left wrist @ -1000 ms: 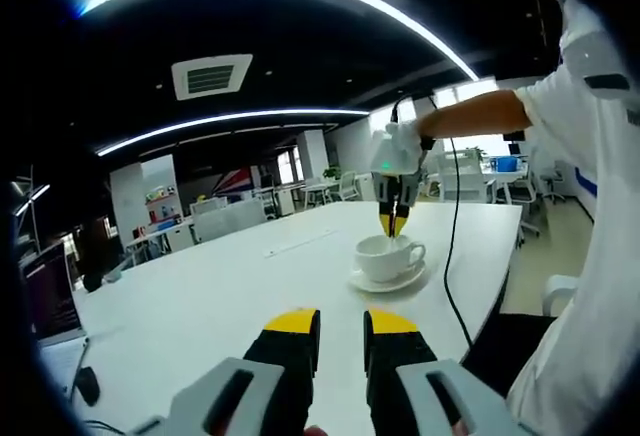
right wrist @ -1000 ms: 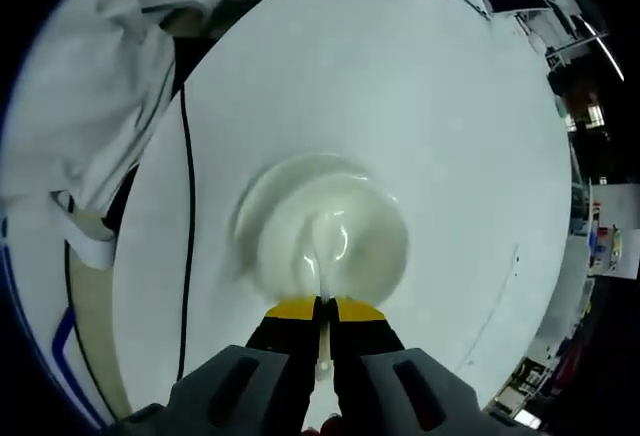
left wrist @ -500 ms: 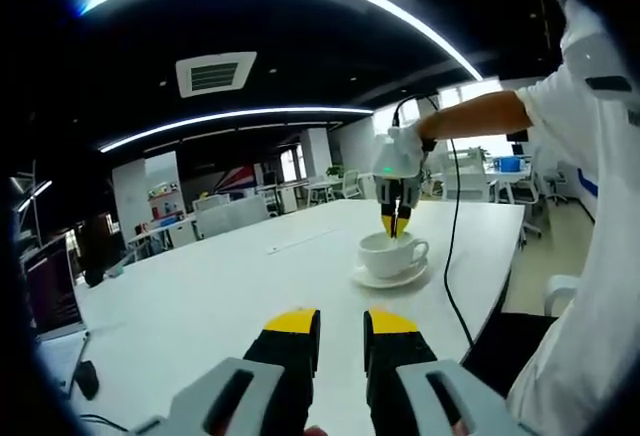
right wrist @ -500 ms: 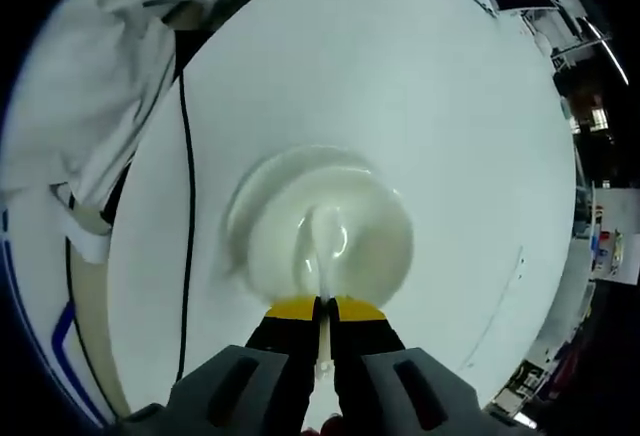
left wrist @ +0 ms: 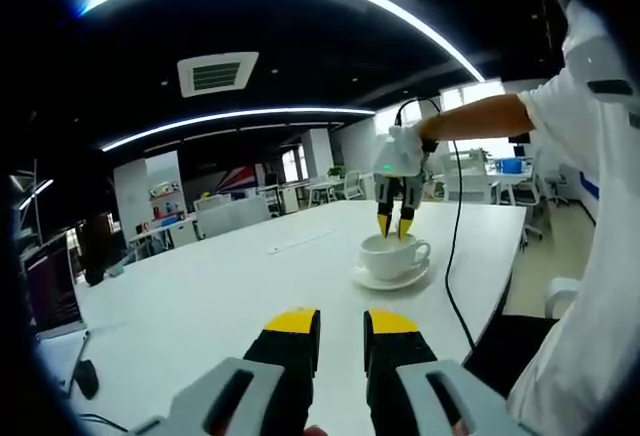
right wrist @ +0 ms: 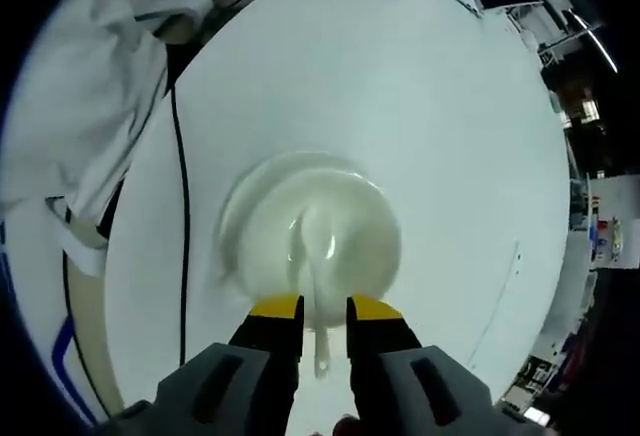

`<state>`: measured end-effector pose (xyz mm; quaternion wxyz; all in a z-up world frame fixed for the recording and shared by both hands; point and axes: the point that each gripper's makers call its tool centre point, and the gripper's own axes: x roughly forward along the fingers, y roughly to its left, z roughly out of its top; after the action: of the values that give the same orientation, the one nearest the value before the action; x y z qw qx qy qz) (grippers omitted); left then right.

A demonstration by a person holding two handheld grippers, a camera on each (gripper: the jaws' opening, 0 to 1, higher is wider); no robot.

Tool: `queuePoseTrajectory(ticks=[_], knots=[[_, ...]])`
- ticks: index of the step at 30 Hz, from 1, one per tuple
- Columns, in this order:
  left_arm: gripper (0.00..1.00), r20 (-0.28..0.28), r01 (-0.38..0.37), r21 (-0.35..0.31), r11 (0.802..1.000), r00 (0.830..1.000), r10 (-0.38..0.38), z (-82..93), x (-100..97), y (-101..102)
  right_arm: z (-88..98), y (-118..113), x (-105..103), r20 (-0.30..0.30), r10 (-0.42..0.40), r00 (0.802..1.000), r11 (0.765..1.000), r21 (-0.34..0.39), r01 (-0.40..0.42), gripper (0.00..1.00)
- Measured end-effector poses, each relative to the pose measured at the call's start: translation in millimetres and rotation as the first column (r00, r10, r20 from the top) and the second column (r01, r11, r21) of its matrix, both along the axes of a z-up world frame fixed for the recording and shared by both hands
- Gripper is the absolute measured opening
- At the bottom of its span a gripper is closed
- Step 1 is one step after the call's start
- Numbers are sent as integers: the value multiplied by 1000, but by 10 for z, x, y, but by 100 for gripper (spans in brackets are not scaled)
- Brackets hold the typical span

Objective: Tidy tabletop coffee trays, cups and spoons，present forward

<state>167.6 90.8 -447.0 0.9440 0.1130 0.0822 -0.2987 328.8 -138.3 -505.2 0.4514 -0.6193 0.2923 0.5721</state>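
A white coffee cup (left wrist: 392, 254) stands on a white saucer (left wrist: 391, 277) on the white table (left wrist: 210, 306). My right gripper (left wrist: 393, 226) hangs straight above the cup, its jaws parted. Seen from above in the right gripper view, the cup (right wrist: 330, 246) and its saucer (right wrist: 238, 224) lie under my right gripper (right wrist: 324, 307), which is open. A white spoon (right wrist: 319, 301) stands in the cup, its handle rising between the parted jaws. My left gripper (left wrist: 341, 321) hovers low over the near table, its jaws close together with nothing between them.
A black cable (right wrist: 182, 216) runs down from the right gripper across the table's edge. The person's white sleeve and body (left wrist: 590, 206) are at the right. A laptop (left wrist: 50, 301) sits at the table's far left end. Office desks and chairs stand behind.
My right gripper has opened and let go of the spoon, which now rests in the cup. The left gripper has not moved.
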Motion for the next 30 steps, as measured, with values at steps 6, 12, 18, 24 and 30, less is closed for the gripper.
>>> queuePoseTrajectory(ticks=[6, 12, 18, 24, 30], knots=[[20, 10, -5, -8, 1000, 1000, 5, 41, 21, 2, 98, 47, -17, 11, -34, 999, 992, 125, 33, 20], [20, 24, -8, -16, 1000, 1000, 8, 92, 71, -6, 400, 75, -51, 19, -104, 994, 935, 342, 91, 20], [20, 42, -3, -29, 1000, 999, 5, 149, 130, -39, 774, -9, -168, 22, -182, 983, 866, 476, 149, 20], [20, 76, -9, -90, 996, 997, 16, 302, 182, 4, 1452, -281, -210, 44, -343, 938, 665, 717, 209, 20], [20, 108, -39, -116, 993, 993, 52, 389, 243, 122, 1742, -730, -204, -22, -491, 871, 471, 834, 287, 20]])
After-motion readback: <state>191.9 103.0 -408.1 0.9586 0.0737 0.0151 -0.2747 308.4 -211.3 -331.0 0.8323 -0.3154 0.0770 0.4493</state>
